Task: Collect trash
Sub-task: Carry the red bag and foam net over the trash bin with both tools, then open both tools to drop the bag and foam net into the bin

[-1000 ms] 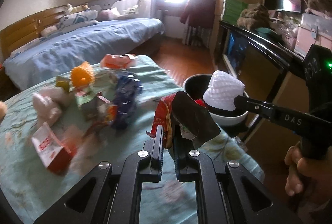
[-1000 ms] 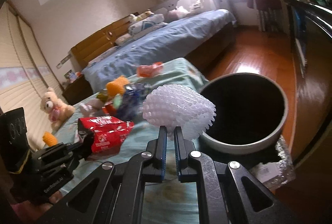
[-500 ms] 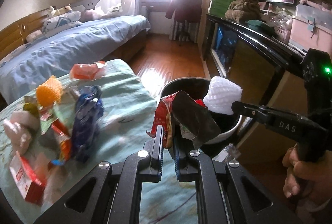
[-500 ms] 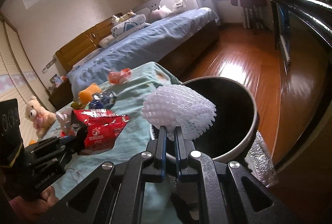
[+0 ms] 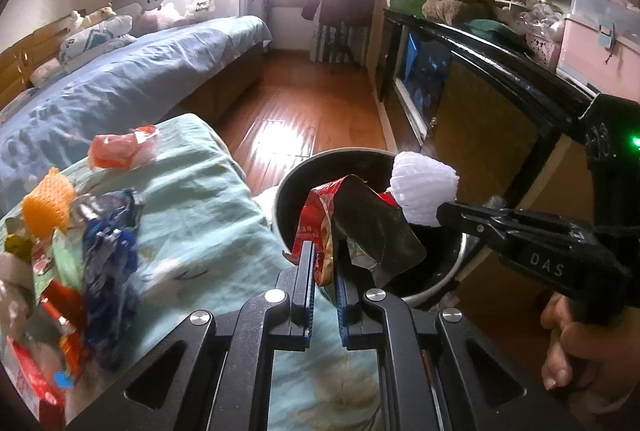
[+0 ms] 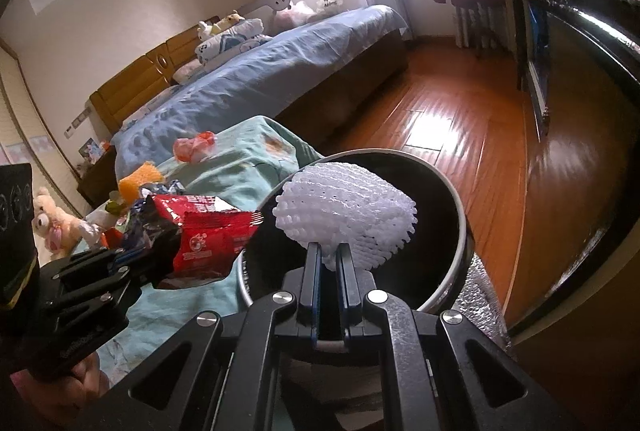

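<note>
My left gripper point(image 5: 323, 263) is shut on a red snack wrapper point(image 5: 352, 227) and holds it over the near rim of the round black trash bin point(image 5: 320, 167). My right gripper point(image 6: 329, 257) is shut on a white foam fruit net point(image 6: 344, 219) and holds it above the bin's point(image 6: 444, 215) opening. In the right wrist view the left gripper point(image 6: 160, 251) with the wrapper point(image 6: 208, 235) sits at the bin's left edge. In the left wrist view the right gripper point(image 5: 444, 209) holds the net point(image 5: 424, 187) over the bin's right side.
More trash lies on the green-covered table point(image 5: 208, 199): an orange foam net point(image 5: 46, 205), a blue wrapper point(image 5: 110, 255), a pink-orange bag point(image 5: 120, 149), a red carton point(image 5: 36, 383). A bed point(image 5: 120, 79) stands behind. A dark cabinet point(image 5: 488, 103) is right of the bin.
Both grippers have carried their loads away from the table toward the bin. The wrapper and the foam net now hang over the bin's opening.
</note>
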A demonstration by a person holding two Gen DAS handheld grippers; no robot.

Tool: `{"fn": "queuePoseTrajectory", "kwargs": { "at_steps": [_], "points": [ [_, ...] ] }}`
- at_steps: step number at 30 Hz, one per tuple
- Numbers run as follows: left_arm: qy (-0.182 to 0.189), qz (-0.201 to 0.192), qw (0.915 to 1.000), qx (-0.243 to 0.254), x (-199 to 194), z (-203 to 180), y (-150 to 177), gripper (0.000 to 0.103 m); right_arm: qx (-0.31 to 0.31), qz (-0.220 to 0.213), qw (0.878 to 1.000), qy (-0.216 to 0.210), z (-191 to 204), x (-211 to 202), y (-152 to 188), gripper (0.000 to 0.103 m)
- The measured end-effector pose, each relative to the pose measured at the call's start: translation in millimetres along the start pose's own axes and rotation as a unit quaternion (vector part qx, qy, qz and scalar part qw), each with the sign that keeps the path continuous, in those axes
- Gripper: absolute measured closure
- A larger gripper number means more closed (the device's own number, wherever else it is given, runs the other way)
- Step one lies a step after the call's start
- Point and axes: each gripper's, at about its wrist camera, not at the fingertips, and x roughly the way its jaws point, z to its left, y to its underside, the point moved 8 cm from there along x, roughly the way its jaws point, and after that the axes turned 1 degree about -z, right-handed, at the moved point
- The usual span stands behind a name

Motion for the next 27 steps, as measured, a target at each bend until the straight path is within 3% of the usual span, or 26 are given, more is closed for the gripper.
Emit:
{"fn": "queuePoseTrajectory", "kwargs": {
  "at_steps": [14,17,19,22,23,27],
  "points": [
    [0.014,0.022,0.9996,-0.011,42.3,-0.9,-12.0,0.095,0.016,0.018,1.000,0.005,-17.9,19.6,-7.1,0.092],
    [0.017,0.028,0.9993,-0.016,46.4,-2.2,-11.5,0.088,0.015,0.022,1.000,0.007,-19.1,21.6,-7.0,0.091],
    [0.016,0.028,0.9993,-0.016,47.0,-3.9,-11.8,0.076,0.015,0.023,1.000,0.010,-18.8,21.5,-8.1,0.090],
    [0.005,0.026,0.9995,-0.016,44.7,-3.9,-10.7,0.048,0.020,0.020,0.999,0.019,-21.2,19.7,-9.7,0.073],
    [0.004,0.022,0.9996,-0.018,41.8,-3.6,-10.0,0.047,0.023,0.017,0.999,0.019,-21.7,17.8,-10.0,0.062],
    [0.005,0.020,0.9994,-0.029,27.9,0.8,-0.2,0.044,0.025,0.007,0.999,0.022,-19.7,9.7,-9.9,0.040]
  ]
}}
